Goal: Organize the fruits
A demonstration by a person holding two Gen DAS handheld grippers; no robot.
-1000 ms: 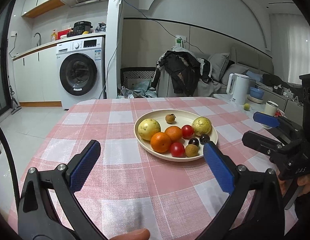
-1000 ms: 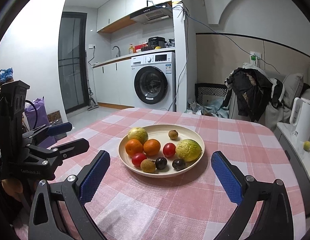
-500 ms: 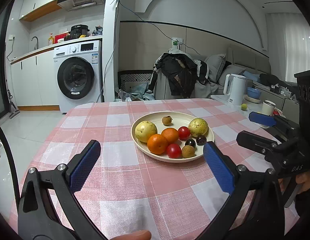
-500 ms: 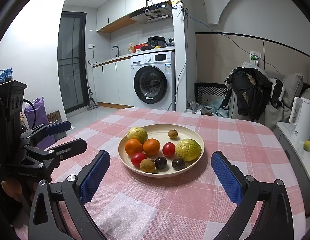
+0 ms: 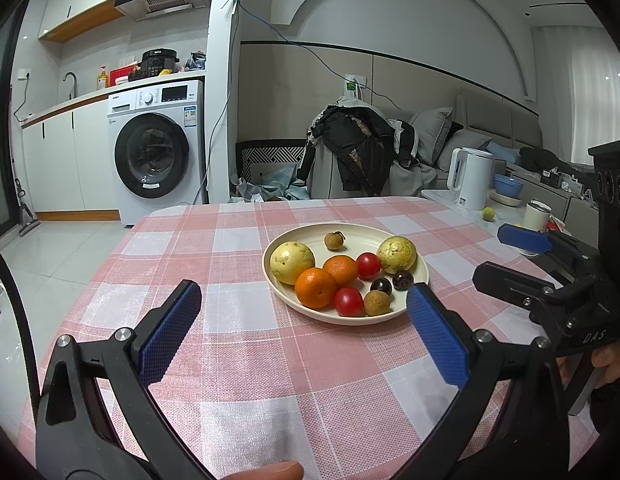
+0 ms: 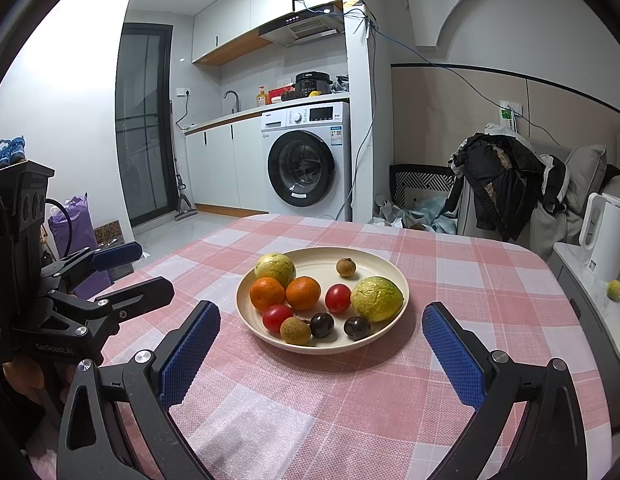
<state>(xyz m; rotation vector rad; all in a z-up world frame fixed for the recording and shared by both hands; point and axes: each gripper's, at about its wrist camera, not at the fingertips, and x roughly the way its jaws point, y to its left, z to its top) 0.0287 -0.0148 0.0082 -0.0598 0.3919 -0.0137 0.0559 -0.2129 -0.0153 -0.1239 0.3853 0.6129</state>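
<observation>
A cream plate (image 5: pixel 352 230) (image 6: pixel 374 266) sits mid-table on a pink checked cloth. It holds two yellow-green guavas (image 5: pixel 292 256) (image 5: pixel 397 249), two oranges (image 5: pixel 316 287), two red tomatoes (image 5: pixel 348 301), two brown longans (image 5: pixel 334 240) and two dark cherries (image 5: pixel 381 286). My left gripper (image 5: pixel 303 300) is open above the near-left side of the table, nothing between its blue pads. My right gripper (image 6: pixel 321 312) is open too, facing the plate from the near right, and empty. Each gripper appears in the other's view, the right (image 5: pixel 510 256) and the left (image 6: pixel 141 268).
A low side counter at the right carries a white kettle (image 5: pixel 469 178), a cup (image 5: pixel 537 216), a blue bowl and one small green fruit (image 5: pixel 488 213). Beyond the table's far edge stand a clothes-draped chair (image 5: pixel 354 152) and a washing machine (image 5: pixel 153 152).
The left wrist view has rolled slightly towards level. Both grippers stay open and the fruit has not moved.
</observation>
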